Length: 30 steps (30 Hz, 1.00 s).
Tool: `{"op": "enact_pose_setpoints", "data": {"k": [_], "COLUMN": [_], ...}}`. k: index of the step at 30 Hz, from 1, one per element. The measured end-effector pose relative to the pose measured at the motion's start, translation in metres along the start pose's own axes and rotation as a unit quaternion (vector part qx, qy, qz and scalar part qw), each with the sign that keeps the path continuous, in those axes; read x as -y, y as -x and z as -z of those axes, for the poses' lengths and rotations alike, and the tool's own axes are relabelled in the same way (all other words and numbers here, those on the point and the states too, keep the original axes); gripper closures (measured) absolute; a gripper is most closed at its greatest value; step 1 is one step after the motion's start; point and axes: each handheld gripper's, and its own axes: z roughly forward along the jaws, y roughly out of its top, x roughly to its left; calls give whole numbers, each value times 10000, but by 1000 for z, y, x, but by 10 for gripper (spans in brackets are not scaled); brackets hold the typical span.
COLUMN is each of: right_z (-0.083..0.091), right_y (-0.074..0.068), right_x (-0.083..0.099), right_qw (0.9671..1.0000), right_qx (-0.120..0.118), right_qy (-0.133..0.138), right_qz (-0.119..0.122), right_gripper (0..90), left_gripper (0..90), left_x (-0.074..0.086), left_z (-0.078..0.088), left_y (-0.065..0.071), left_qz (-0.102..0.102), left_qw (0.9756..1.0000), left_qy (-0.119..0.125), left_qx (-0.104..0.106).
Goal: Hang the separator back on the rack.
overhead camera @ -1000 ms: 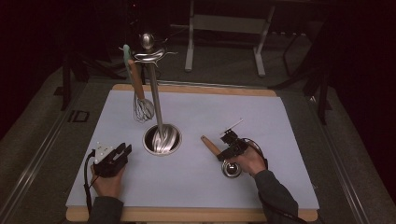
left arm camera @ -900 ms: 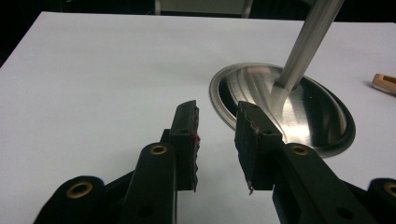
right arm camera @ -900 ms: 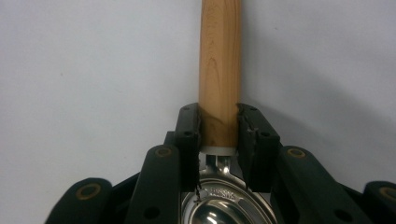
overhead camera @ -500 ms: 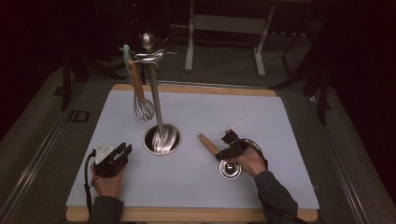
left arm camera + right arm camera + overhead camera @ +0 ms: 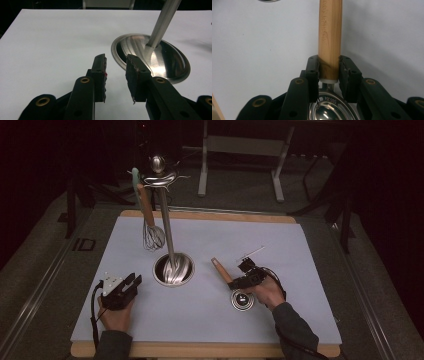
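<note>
Little has shifted since the earlier frames — the right tool [image 5: 239, 281] stays clenched on the wooden-handled ladle [image 5: 329, 37] lying on the surface [image 5: 300, 265], ready to lift — the left tool [image 5: 116, 65] rests released.

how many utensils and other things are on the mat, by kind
wooden-handled ladle clamped by the right hand-held gripper: 1
whisk hanging on the stand: 1
steel stand with round base: 1
hand-held grippers, counting the open left hand-held gripper: 2
total: 5
</note>
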Motion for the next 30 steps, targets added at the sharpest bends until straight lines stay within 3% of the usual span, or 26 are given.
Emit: {"op": "enact_pose_setpoints", "data": {"k": [20,30], "right_z": [5,10], "right_y": [-16,-22], "right_x": [-7,-8], "right_qw": [9991,9976], "right_qx": [-73,-7], "right_qy": [176,438], "right_qz": [374,527], "right_gripper": [710,710], "left_gripper": [695,692], "left_x": [0,0], "left_z": [-2,-2], "left_y": [2,2], "left_qz": [-79,-97], "left_qw": [9999,9999], "left_qy": [-61,-68], "left_qx": [-23,-8]}}
